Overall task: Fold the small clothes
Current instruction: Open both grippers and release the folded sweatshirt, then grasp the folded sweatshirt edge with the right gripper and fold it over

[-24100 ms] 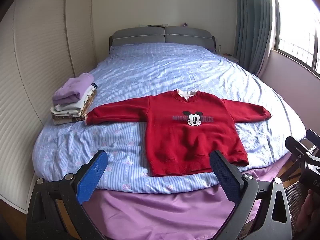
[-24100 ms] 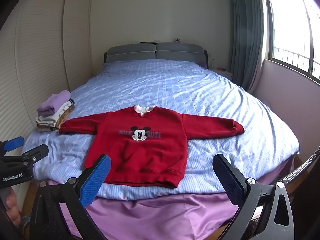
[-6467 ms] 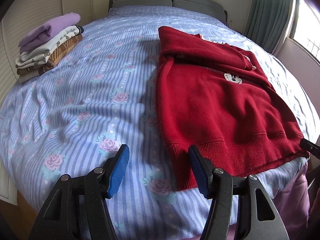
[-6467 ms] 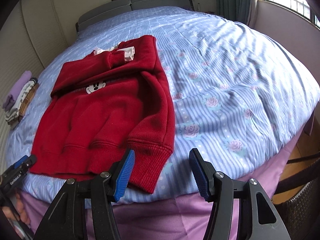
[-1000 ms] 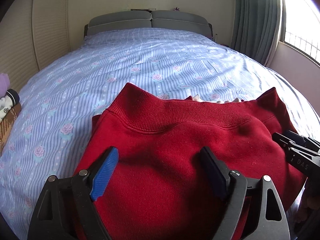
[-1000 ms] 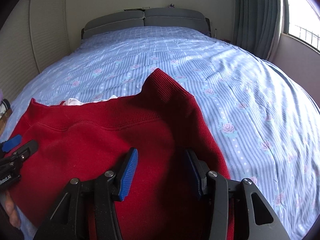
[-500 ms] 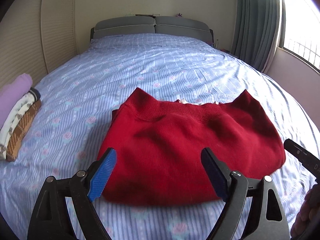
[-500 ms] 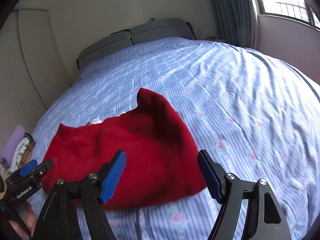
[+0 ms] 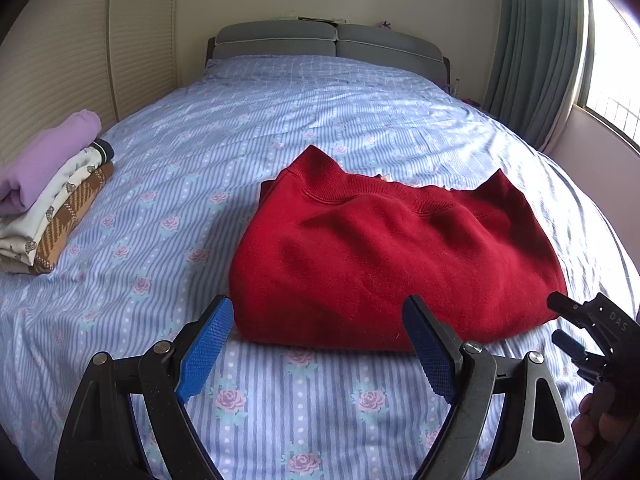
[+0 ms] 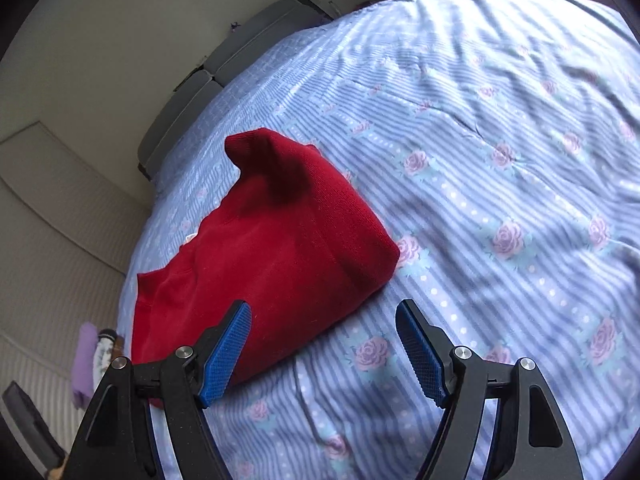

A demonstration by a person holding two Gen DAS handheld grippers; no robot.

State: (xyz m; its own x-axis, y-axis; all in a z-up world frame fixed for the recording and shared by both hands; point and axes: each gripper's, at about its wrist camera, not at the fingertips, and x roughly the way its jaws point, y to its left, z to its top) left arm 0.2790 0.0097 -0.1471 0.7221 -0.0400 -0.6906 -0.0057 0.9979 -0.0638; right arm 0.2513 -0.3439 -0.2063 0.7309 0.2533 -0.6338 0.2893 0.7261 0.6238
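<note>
Both my left tool (image 9: 318,344) and right tool (image 10: 324,350) gape empty; the sweater (image 9: 396,256) looks soft and thick, so I'd pinch its folded near edge.

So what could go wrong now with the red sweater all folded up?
1. The red sweater is a puffy bundle with two ribbed corners sticking up at the back, so the fold may spring open.
2. If it goes on the stack of folded clothes, which already leans near the bed's edge, the stack could topple.
3. Both grippers have open jaws and hold nothing, so regrasping only the top layer might undo the fold.
</note>
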